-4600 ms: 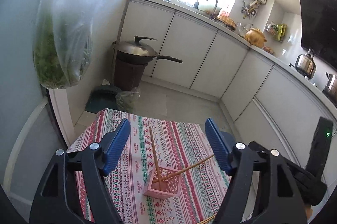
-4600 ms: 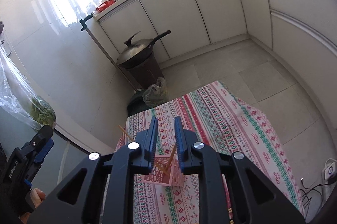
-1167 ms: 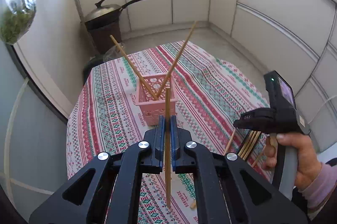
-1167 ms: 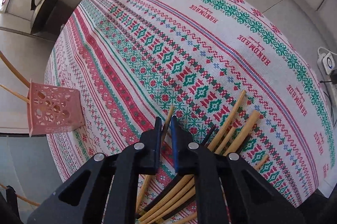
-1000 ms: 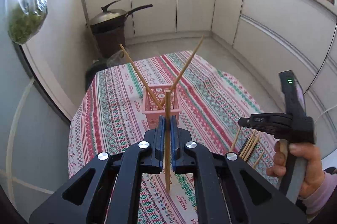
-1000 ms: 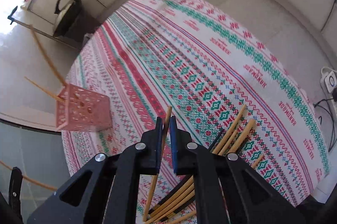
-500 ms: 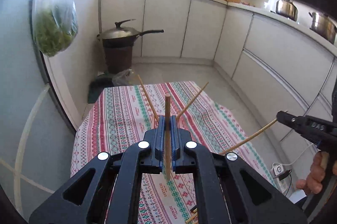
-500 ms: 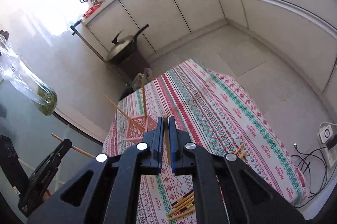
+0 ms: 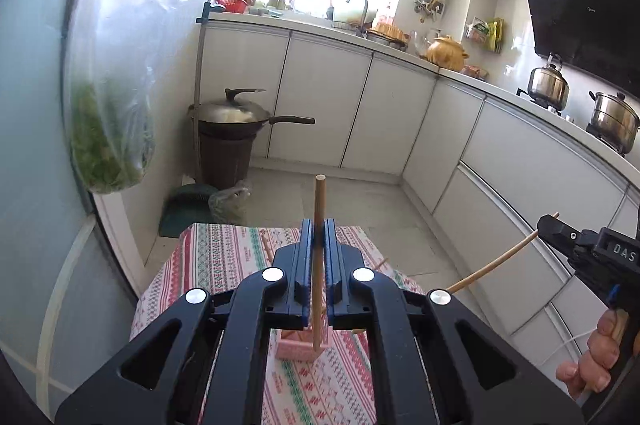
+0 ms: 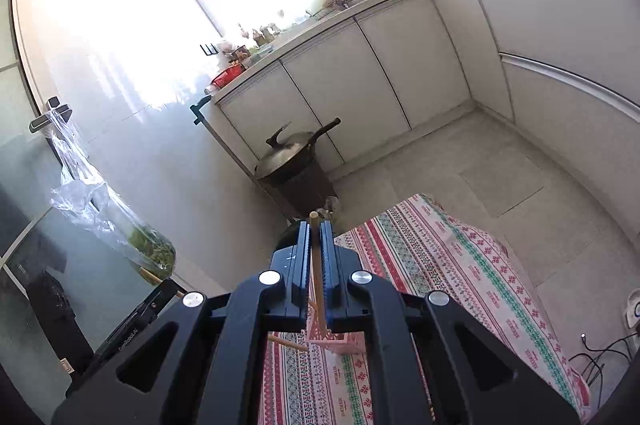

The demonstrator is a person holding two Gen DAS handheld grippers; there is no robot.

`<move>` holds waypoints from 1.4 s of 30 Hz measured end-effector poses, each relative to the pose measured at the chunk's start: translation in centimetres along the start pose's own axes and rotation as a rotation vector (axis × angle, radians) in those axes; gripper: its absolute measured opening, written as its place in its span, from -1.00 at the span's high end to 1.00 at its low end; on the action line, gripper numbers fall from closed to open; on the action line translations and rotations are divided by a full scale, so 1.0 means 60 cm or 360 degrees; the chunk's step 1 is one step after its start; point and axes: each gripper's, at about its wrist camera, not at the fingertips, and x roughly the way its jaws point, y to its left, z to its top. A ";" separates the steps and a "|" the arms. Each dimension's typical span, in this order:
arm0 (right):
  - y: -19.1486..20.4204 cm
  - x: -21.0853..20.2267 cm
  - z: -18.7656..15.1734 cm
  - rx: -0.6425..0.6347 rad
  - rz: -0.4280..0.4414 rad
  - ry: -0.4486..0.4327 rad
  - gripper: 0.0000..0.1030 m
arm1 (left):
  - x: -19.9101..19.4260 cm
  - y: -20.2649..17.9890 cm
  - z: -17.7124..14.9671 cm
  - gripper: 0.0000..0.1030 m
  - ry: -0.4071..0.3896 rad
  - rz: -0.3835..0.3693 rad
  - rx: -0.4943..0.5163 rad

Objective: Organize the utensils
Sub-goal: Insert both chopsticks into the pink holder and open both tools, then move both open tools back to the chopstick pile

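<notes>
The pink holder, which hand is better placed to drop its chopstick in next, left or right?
Probably left. The left claw grips its chopstick nearly upright, with the lower end showing right in front of the pink holder. The right claw also grips a chopstick, but sits off to the side.

The basket (image 9: 298,343) stands on the desk (image 9: 224,257), below the left claw (image 9: 319,237). Behind the desk, a wok (image 9: 230,115) sits on a bin (image 9: 224,161), before the cabinets (image 9: 320,105).

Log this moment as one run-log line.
left hand-held gripper: shut on chopstick | right hand-held gripper: shut on second chopstick | pink basket: below
</notes>
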 end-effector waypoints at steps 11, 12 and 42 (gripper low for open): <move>-0.009 0.096 0.000 0.0001 -0.0056 0.0121 0.90 | 0.135 0.030 -0.034 0.62 0.0192 0.0027 -0.0064; -0.011 0.100 -0.001 0.0005 -0.0063 0.0122 0.90 | 0.131 0.037 -0.033 0.60 0.0184 0.0023 -0.0091; 0.052 0.203 -0.081 -0.0287 -0.0257 0.0208 0.51 | 0.091 0.038 -0.030 -0.07 0.0108 0.0213 -0.0047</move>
